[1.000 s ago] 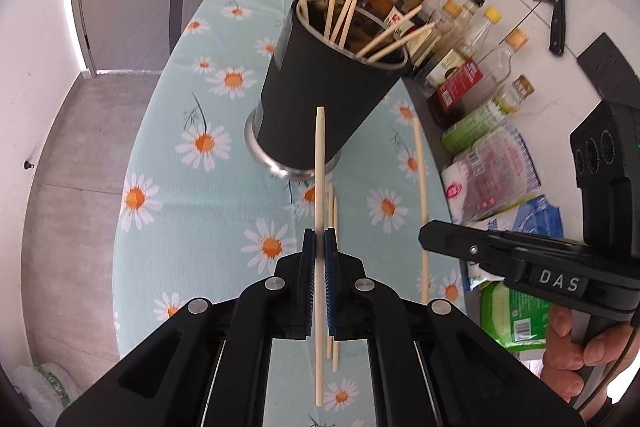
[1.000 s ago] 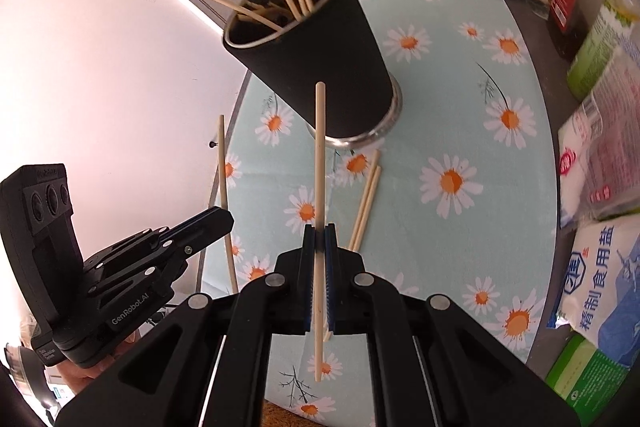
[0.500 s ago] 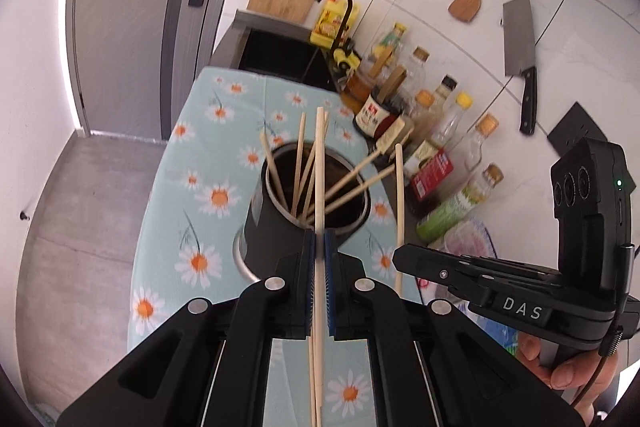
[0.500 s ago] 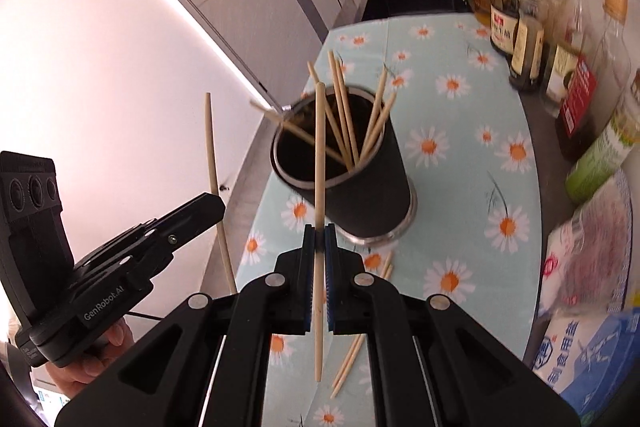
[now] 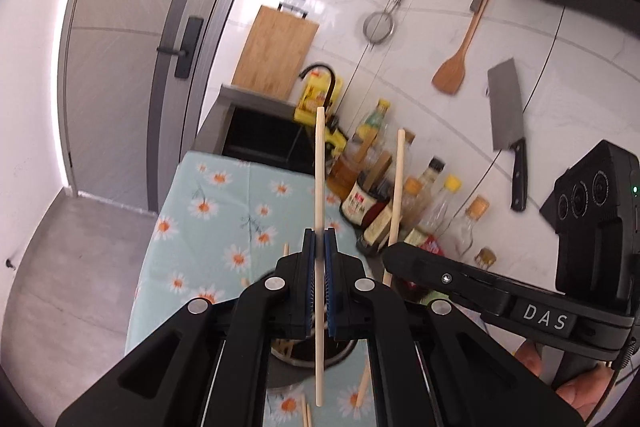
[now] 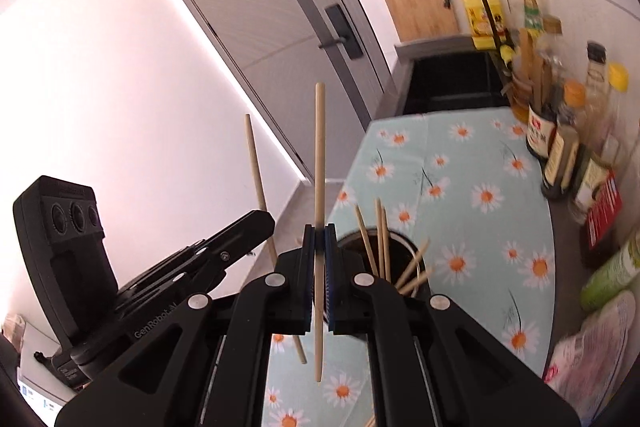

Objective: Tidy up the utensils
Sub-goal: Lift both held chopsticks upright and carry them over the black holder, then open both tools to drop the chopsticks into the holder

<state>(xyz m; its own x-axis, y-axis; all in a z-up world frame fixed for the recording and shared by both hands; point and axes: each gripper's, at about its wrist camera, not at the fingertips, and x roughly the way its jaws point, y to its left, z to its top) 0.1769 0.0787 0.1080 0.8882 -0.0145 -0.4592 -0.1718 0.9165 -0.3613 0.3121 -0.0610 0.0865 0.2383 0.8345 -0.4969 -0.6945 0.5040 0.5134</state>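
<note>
In the left wrist view my left gripper (image 5: 319,233) is shut on a pale wooden chopstick (image 5: 319,167), held upright. Just below the fingers sits the black holder cup (image 5: 344,347), mostly hidden. My right gripper (image 5: 390,255) enters from the right, clamped on a second chopstick (image 5: 397,183). The right wrist view shows the right gripper (image 6: 319,229) shut on its chopstick (image 6: 319,147), with the holder (image 6: 402,251) and its several chopsticks just right of the fingers. The left gripper (image 6: 266,221) and its chopstick (image 6: 255,163) stand to the left. Loose chopsticks (image 5: 362,391) lie on the cloth.
A daisy-print tablecloth (image 5: 224,211) covers the counter. Sauce bottles (image 5: 400,203) line its right side and a dark sink (image 5: 264,143) lies beyond. A cleaver (image 5: 506,107) and a wooden spatula (image 5: 452,75) hang on the wall. Food packets (image 6: 592,339) lie at near right.
Both grippers have risen and tipped upward, each still clamped on its chopstick. The holder has slid from ahead of the fingers to just beneath them.
</note>
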